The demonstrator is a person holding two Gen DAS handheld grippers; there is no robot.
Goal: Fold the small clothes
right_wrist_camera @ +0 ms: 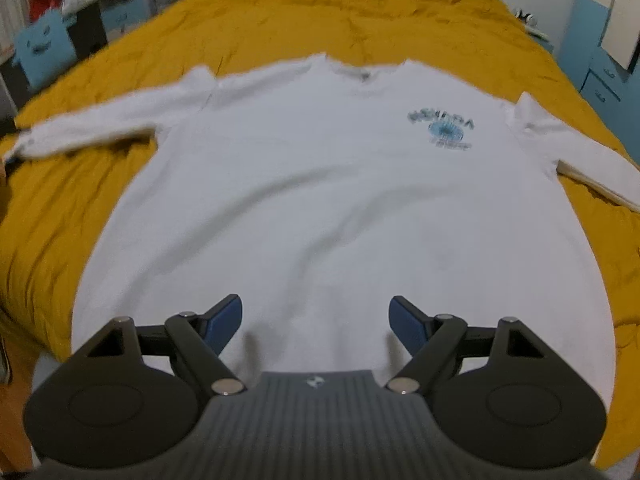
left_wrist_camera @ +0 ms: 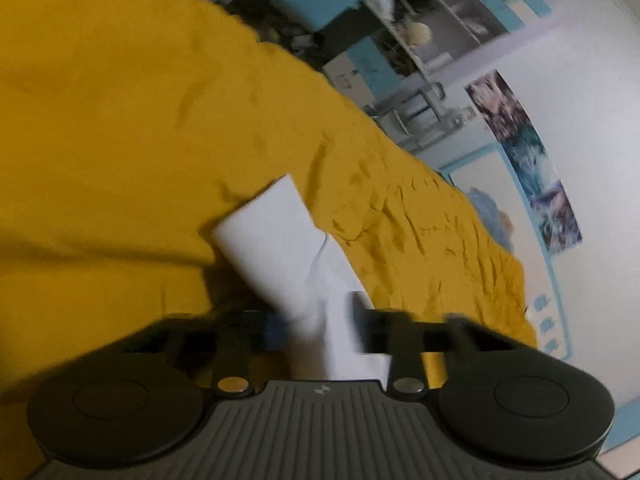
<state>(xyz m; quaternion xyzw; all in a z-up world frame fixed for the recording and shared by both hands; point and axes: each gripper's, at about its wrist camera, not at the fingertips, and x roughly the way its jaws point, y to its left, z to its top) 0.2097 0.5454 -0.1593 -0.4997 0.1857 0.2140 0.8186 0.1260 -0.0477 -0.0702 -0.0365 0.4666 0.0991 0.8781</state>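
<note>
A white long-sleeved sweatshirt (right_wrist_camera: 320, 180) lies flat, front up, on a yellow bedspread (right_wrist_camera: 320, 12). A blue print (right_wrist_camera: 442, 128) marks its chest. Both sleeves spread outward, one to the left (right_wrist_camera: 92, 128) and one to the right (right_wrist_camera: 592, 164). My right gripper (right_wrist_camera: 316, 320) hovers over the hem, open, with nothing between its blue pads (right_wrist_camera: 226, 320). In the blurred left wrist view, the white sleeve end (left_wrist_camera: 276, 236) runs across the bedspread (left_wrist_camera: 100, 120) and into my left gripper (left_wrist_camera: 320, 320), whose narrow jaws pinch the fabric.
Shelves (left_wrist_camera: 420, 20) with clutter and a wall with posters (left_wrist_camera: 528, 160) lie beyond the bed. A blue box-like piece (right_wrist_camera: 40, 48) stands at the back left and blue cupboards (right_wrist_camera: 600, 72) at the back right. The bed's edge drops off at the lower left (right_wrist_camera: 24, 320).
</note>
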